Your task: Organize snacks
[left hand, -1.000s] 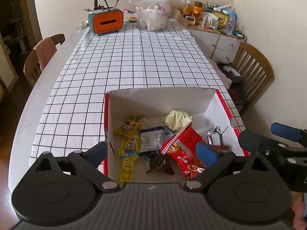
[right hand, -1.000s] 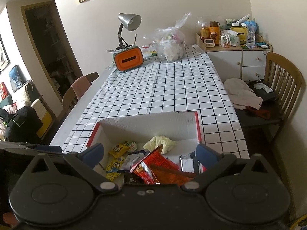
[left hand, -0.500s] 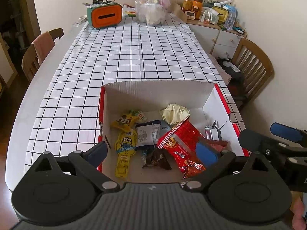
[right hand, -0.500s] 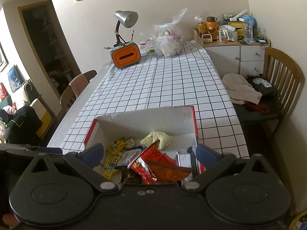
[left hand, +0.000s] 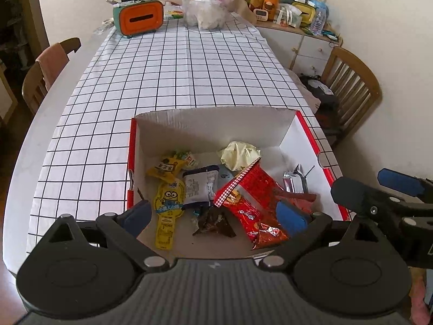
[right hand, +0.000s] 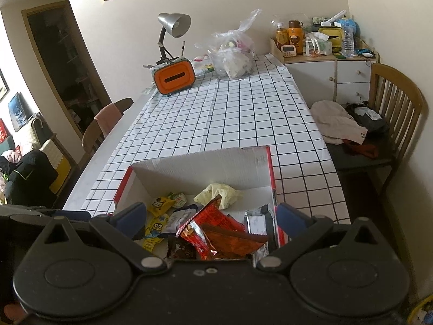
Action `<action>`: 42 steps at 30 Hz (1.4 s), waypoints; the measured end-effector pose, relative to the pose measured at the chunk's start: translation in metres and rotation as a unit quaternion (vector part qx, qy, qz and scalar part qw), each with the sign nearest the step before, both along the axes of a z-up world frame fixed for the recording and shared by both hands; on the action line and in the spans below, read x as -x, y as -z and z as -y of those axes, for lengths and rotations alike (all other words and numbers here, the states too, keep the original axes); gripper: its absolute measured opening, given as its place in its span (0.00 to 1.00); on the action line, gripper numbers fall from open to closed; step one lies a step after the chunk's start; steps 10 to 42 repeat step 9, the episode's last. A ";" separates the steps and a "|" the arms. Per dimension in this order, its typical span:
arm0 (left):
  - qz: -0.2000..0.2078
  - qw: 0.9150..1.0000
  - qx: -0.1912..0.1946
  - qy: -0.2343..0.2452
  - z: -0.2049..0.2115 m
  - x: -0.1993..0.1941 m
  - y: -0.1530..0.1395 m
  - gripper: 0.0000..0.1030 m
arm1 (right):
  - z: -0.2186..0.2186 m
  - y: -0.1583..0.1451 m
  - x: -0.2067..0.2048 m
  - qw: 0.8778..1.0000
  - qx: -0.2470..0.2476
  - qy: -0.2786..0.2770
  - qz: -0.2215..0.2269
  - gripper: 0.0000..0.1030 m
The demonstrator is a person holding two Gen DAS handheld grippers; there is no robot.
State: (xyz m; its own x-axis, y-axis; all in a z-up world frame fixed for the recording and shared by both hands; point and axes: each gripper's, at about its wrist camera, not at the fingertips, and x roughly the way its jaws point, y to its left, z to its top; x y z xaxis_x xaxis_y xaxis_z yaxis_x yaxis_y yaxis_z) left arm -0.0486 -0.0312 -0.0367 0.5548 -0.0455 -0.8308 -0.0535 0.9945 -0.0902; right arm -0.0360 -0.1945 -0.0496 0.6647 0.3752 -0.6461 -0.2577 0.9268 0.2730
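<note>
One box [left hand: 303, 140], red outside, white inside, open-topped, near the front edge of the checked table [left hand: 162, 81]. Inside, one red bag [left hand: 251, 197] with a checkered top edge, lying tilted across the middle; one crumpled pale-yellow wrapper [left hand: 239, 155] behind it; one yellow Minion packet [left hand: 169, 203] to the left, one smaller yellow packet [left hand: 163, 166] above that; one white-and-navy packet [left hand: 199, 187] between Minion packet and red bag; one dark wrapper [left hand: 213, 223] in front; one silver packet [left hand: 293, 181] by the right wall. Small green-and-white item at the back left, too small to tell.

Left gripper [left hand: 213, 214] spread wide above the box's front, holding nothing. Right gripper [right hand: 209, 215] likewise wide apart and empty over the same box.

Compared with half a second ago: box contents unchanged, both views drawn slightly closer to the box.
</note>
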 end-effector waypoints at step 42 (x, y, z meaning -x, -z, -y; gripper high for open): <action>0.003 1.000 0.006 0.004 -0.006 -0.001 0.001 0.96 | -0.004 -0.001 0.000 1.000 0.006 0.008 0.000 1.00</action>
